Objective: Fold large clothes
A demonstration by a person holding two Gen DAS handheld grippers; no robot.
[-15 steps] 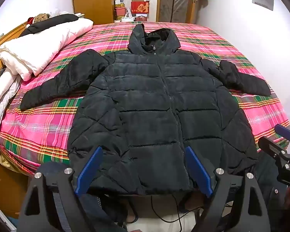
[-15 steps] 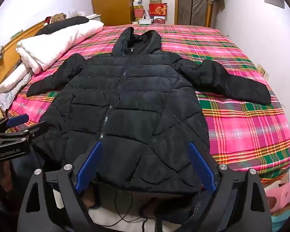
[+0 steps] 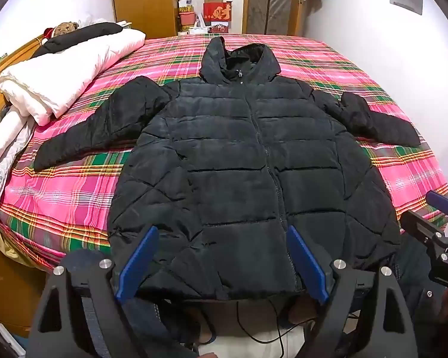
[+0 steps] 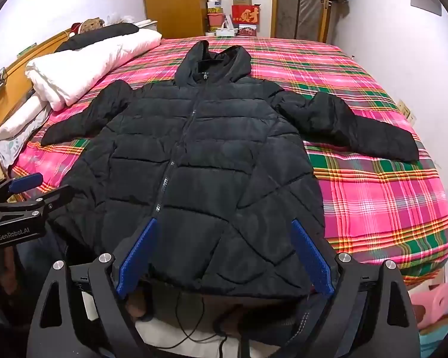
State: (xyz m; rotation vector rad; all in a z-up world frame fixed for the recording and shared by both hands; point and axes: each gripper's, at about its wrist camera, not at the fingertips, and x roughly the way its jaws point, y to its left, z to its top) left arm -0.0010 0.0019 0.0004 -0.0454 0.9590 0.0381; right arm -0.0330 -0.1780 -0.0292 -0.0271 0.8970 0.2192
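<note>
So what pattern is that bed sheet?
Pink, green and yellow plaid bed sheet, clearest in the right wrist view.

Both views are taken from just off the near edge of the bed (image 3: 59,197), faced along it toward the far wall. The black jacket (image 3: 239,164) is shared, centred in each frame; each tool is caught at the other frame's lower edge.
</note>
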